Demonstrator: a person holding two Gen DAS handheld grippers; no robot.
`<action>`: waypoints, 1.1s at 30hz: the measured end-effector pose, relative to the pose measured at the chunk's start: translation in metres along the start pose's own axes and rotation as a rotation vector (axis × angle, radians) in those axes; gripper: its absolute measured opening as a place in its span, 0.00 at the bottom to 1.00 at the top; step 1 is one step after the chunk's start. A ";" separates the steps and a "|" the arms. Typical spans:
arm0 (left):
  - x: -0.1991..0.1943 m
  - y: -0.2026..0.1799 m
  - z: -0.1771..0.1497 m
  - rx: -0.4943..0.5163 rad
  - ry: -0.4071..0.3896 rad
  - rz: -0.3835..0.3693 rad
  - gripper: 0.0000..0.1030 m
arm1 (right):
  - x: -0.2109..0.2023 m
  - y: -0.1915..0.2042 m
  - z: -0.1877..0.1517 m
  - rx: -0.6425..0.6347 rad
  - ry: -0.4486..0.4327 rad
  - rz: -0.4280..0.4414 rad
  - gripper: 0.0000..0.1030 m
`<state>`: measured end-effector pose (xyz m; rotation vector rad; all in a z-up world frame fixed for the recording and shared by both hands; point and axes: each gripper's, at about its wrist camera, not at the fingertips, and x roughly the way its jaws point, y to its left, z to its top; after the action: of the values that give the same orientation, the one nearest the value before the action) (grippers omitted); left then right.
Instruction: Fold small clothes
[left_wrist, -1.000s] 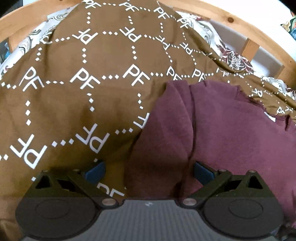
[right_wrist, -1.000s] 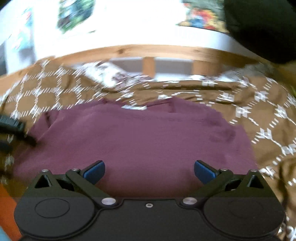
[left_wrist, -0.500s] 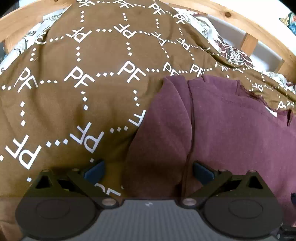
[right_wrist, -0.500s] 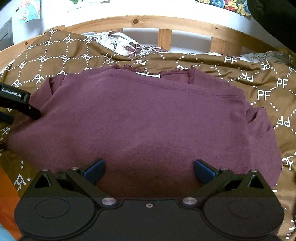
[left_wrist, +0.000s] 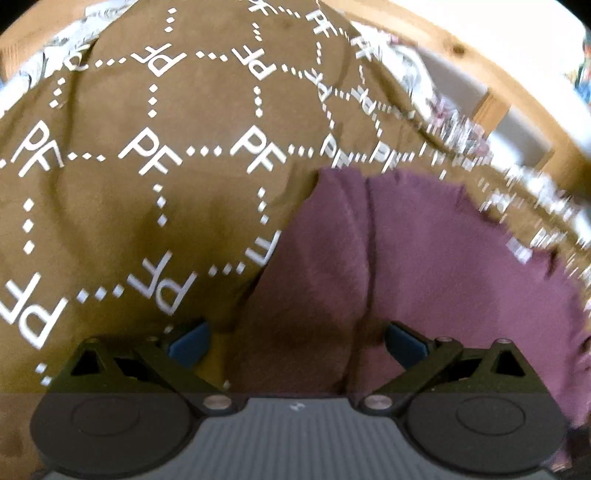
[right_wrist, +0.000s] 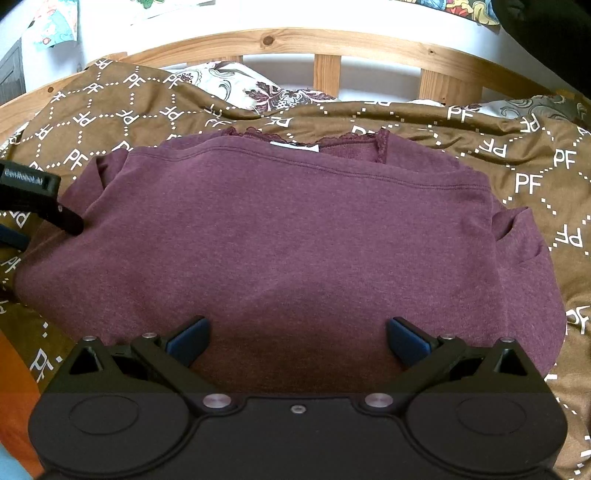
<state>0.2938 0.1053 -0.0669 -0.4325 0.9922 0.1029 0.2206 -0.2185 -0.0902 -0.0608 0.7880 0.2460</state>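
A maroon top (right_wrist: 295, 236) lies folded on the brown blanket (right_wrist: 535, 155), its lace neckline at the far side. My right gripper (right_wrist: 297, 341) hovers open over its near edge, nothing between the blue pads. In the left wrist view the same maroon top (left_wrist: 424, 266) fills the right half, and my left gripper (left_wrist: 297, 341) stands open above its left sleeve fold. The left gripper (right_wrist: 40, 199) also shows as a black arm at the garment's left edge in the right wrist view.
A wooden bed rail (right_wrist: 332, 40) with slats runs along the far side. A floral pillow (right_wrist: 258, 92) lies behind the blanket. An orange surface (right_wrist: 14, 398) shows at the lower left. A dark shape (right_wrist: 554, 33) fills the upper right corner.
The right gripper settled from a blurred swing and has closed in on the top, which looms larger. The left gripper shifted slightly over the sleeve fold; its view is blurred now.
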 end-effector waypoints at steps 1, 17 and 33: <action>-0.001 0.005 0.004 -0.027 -0.005 -0.027 0.99 | 0.000 0.000 0.000 0.000 0.000 0.000 1.00; 0.014 0.001 0.005 0.030 0.133 -0.133 0.99 | 0.001 -0.001 -0.001 0.004 0.002 0.004 1.00; -0.013 -0.026 -0.010 0.178 0.020 -0.079 0.22 | -0.001 -0.002 0.000 0.001 0.009 0.005 1.00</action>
<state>0.2855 0.0790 -0.0527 -0.3091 0.9939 -0.0611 0.2207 -0.2206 -0.0894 -0.0588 0.7977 0.2506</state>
